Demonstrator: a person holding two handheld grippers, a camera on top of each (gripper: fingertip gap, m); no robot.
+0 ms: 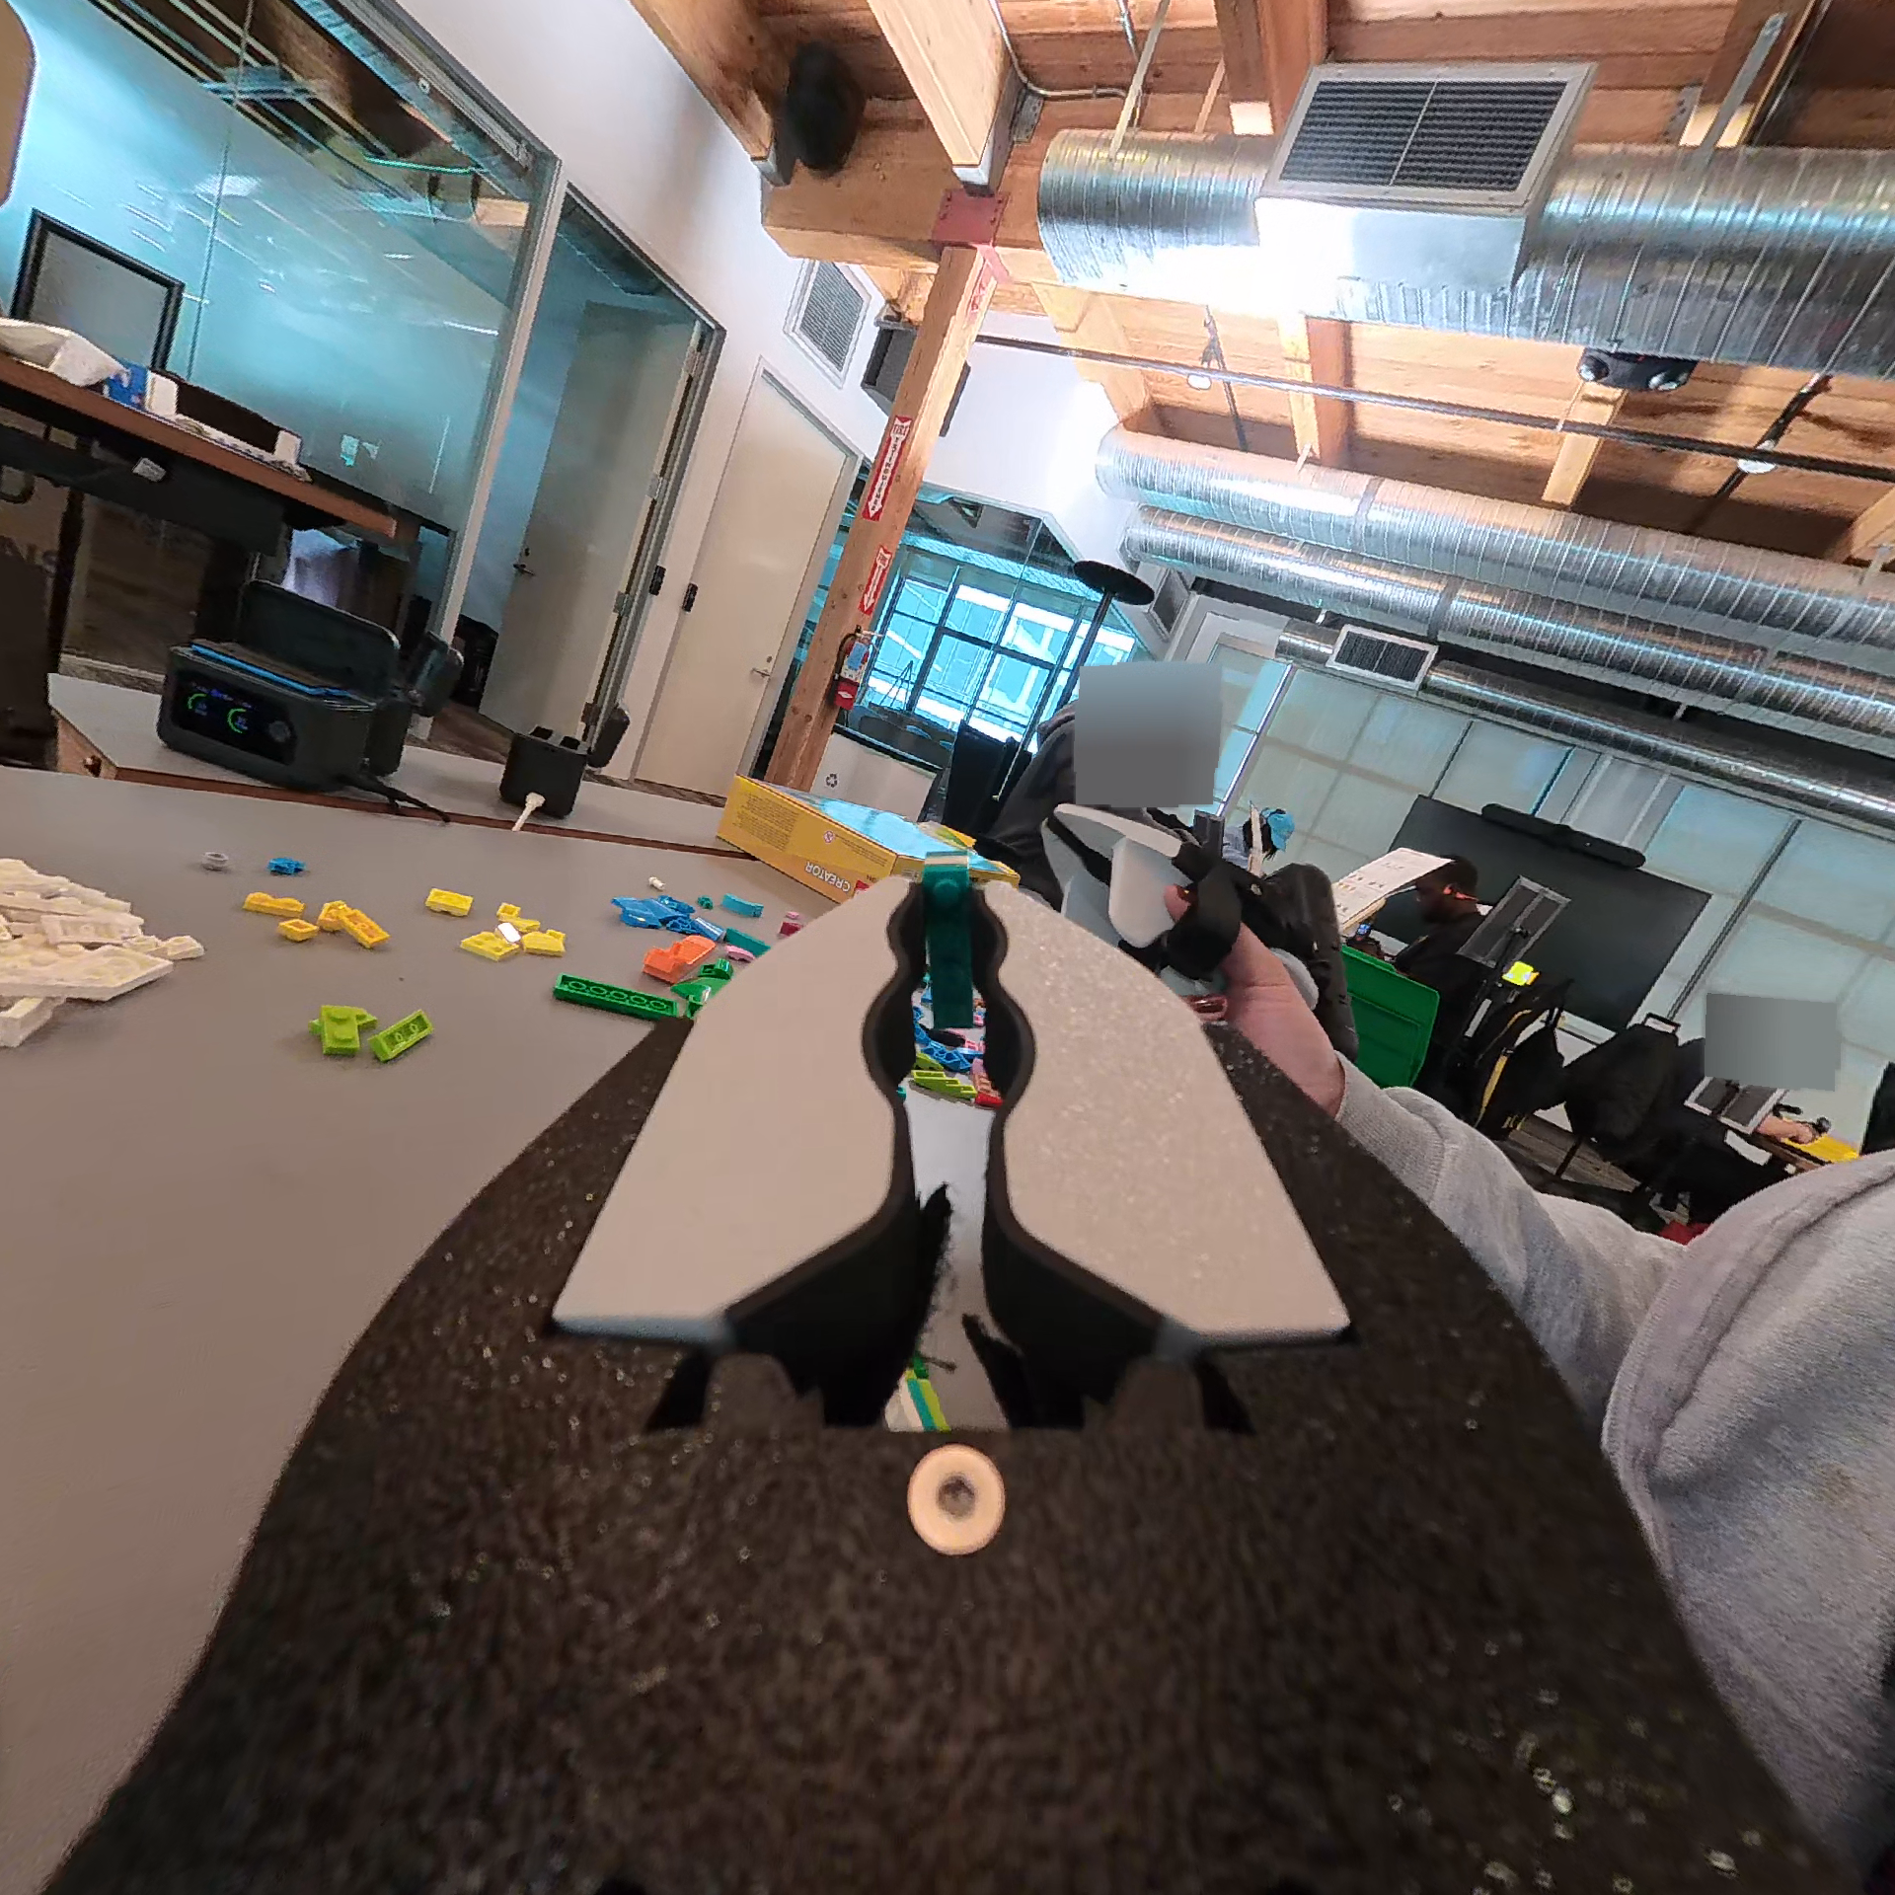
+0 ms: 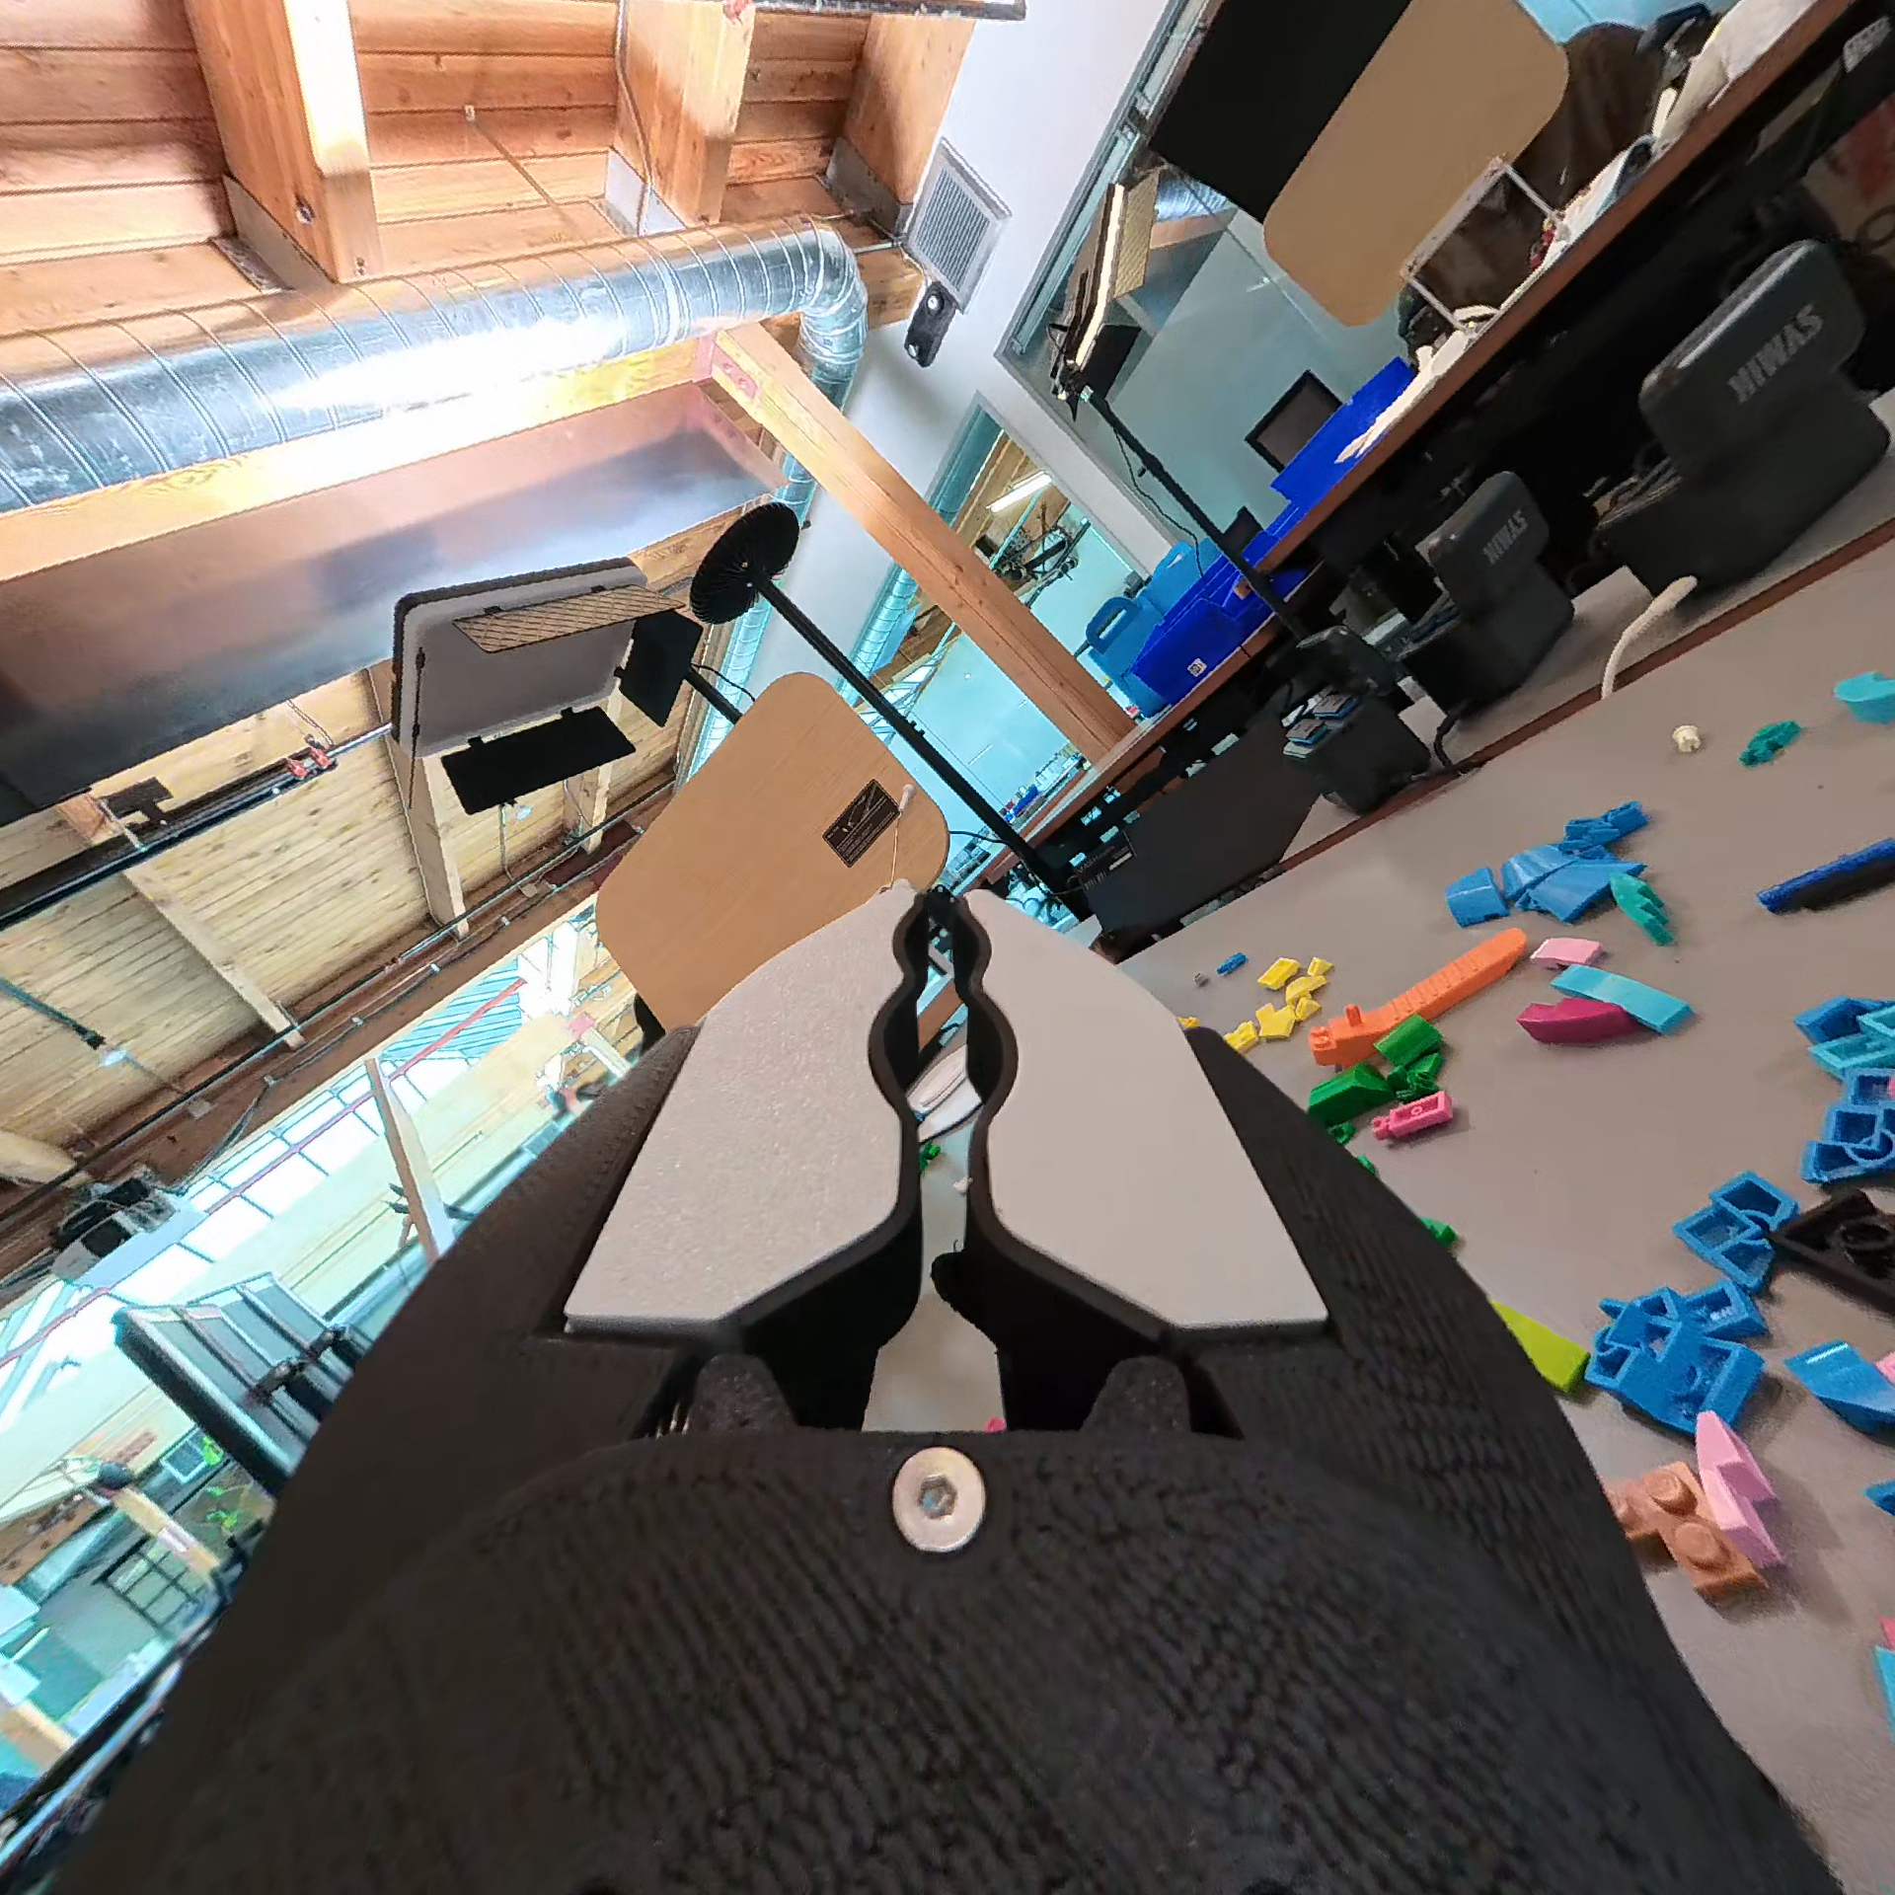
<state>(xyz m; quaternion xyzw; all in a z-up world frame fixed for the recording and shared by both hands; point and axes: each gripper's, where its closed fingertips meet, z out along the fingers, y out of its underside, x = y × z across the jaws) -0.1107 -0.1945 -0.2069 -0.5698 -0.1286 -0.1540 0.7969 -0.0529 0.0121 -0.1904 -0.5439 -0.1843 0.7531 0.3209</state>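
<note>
Teal plastic piece [image 1: 945, 949] sits pinched upright in the left gripper's [image 1: 945, 902] fingers, mid-frame above the grey table [image 1: 205, 1179]. The right gripper's [image 2: 938, 908] fingers look nearly closed on something thin and dark (can't identify it), tilted up toward the ceiling, loose bricks [image 2: 1682, 1343] at lower right.

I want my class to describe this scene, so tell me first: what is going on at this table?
A person holds a gripper in each hand over a grey table strewn with small toy bricks sorted loosely by colour. The left gripper pinches a teal brick piece upright between its fingertips. The right gripper points up and away from the table, its tips together, with something thin and dark between them. A yellow box lies at the far edge.
</note>
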